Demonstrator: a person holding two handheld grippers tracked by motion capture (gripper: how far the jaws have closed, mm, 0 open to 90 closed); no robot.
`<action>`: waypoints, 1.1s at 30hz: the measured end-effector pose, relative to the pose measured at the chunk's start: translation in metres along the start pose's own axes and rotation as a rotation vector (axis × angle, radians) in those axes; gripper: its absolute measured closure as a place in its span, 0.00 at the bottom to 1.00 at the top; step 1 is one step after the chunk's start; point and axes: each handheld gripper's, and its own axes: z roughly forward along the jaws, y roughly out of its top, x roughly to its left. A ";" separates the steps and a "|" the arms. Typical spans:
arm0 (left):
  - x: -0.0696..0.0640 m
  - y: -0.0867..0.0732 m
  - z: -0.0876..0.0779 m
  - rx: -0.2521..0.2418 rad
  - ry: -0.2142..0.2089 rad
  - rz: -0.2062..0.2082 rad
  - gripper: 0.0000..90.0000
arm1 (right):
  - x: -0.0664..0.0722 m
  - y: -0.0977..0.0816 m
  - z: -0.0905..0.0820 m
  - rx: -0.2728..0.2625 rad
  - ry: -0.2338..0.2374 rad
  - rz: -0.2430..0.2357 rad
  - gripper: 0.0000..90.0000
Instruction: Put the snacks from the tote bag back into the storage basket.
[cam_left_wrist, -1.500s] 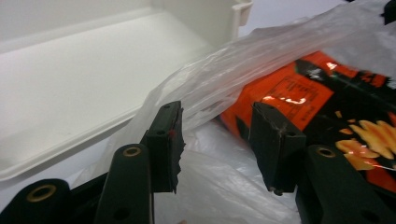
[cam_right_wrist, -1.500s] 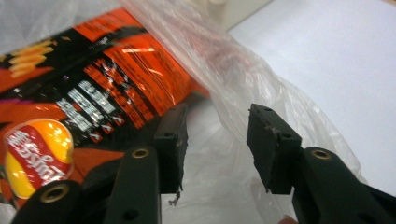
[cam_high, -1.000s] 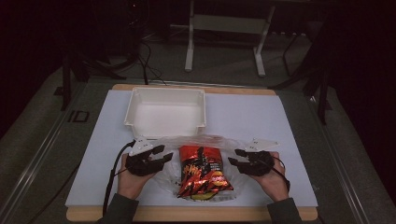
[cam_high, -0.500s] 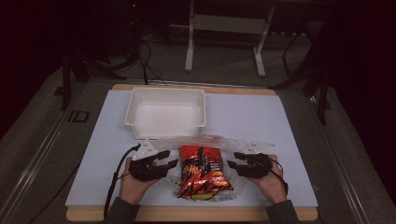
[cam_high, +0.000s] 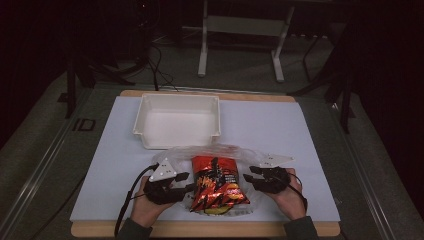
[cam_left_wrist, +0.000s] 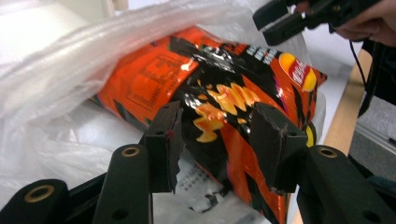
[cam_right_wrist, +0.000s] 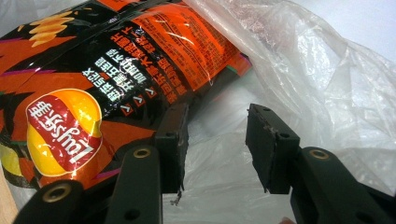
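Note:
A red and orange chip bag lies on a crumpled clear plastic bag near the table's front edge. My left gripper is at the chip bag's left edge and stands open. In the left gripper view the chip bag's crinkled edge sits between the jaws of my left gripper, with no clear squeeze. My right gripper is at the bag's right edge, open. Its jaws have just been closing. In the right gripper view only clear plastic film lies between the jaws of my right gripper, with the chip bag beside one jaw.
A white rectangular tray stands empty behind the bags, on the pale sheet that covers the wooden table. Both of the person's hands come in over the front edge. Dark floor, cables and a stand's legs lie beyond the table.
The left gripper has slid in toward the chip bag's left edge and a little nearer the front. The right gripper has barely shifted, and its jaws look slightly narrower.

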 end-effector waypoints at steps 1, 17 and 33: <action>-0.001 -0.001 0.000 0.008 -0.003 0.004 0.60 | 0.000 0.000 0.000 0.000 -0.001 0.000 0.66; -0.026 -0.020 0.009 0.112 -0.064 0.042 0.63 | 0.002 -0.002 0.004 0.006 0.004 -0.005 0.73; -0.033 -0.031 0.021 0.192 -0.036 0.073 0.64 | 0.003 -0.003 0.005 0.007 0.014 -0.007 0.71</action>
